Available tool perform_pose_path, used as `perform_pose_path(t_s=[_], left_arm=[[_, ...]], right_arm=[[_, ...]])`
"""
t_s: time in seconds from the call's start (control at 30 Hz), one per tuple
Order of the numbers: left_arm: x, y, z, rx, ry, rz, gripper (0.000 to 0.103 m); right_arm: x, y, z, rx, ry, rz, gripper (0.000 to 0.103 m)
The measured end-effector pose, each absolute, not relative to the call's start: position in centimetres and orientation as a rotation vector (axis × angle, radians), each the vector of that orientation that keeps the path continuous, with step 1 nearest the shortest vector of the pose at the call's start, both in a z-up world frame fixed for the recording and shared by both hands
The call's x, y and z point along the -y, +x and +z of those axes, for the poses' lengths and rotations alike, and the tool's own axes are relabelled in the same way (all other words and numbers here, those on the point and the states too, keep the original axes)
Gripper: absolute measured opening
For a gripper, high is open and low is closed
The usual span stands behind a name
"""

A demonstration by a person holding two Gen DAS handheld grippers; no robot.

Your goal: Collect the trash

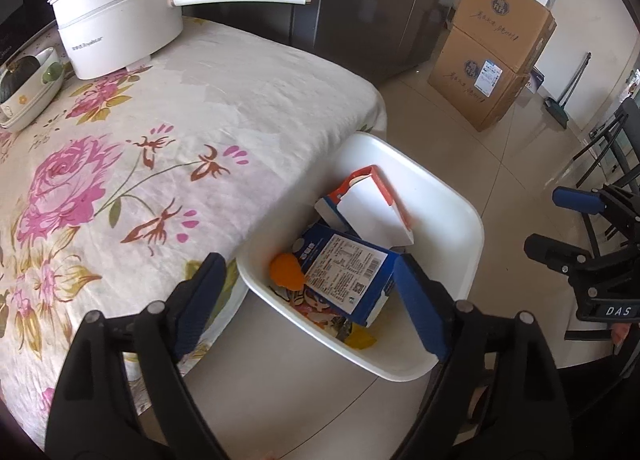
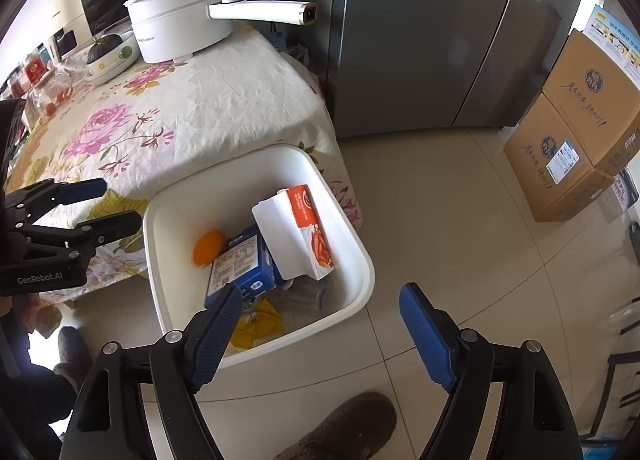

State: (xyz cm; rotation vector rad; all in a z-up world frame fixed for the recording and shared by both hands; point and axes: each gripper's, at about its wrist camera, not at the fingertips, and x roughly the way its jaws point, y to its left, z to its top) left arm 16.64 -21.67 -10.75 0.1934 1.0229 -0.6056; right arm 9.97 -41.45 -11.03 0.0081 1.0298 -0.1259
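both claws hang over a white bin (image 2: 362, 260) on the tiled floor beside the table (image 1: 248, 100). the left claw (image 1: 308, 292) is spread wide with nothing between its blue pads; the right claw (image 2: 320, 324) is wide and empty too. the trash lies inside the bin: a blue carton (image 2: 240, 264), a white and orange box (image 2: 296, 232) leaning on it, an orange scrap (image 2: 208, 246) and a yellow wrapper (image 2: 260, 324) at the bottom. a white pot (image 1: 120, 20) stands on the flowered cloth.

white bin (image 2: 362, 260), rose-patterned tablecloth (image 1: 224, 108)
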Motion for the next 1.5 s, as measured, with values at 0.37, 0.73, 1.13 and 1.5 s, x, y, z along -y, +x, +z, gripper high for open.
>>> perform_pose_path(t_s=[0.37,0.73,1.13,1.5], left_arm=[[18.6,14.7,-8.9,-1.012,0.187,-0.522,0.102],[14.4,10.4,-5.4,-0.918,0.174,-0.375,0.102],[12.0,2.9,-1.2,-0.735,0.155,-0.271,0.102],[11.0,1.9,0.7,-0.608,0.097,-0.221,0.102]], right_arm=[[38.5,9.1,-9.8,-0.979,-0.005,-0.136,0.103],[34.9,5.3,-6.7,-0.882,0.021,-0.164,0.103],[31.5,-2.3,-2.0,-0.626,-0.019,-0.227,0.103],[30.0,-3.3,-0.3,-0.506,-0.050,-0.248,0.103]])
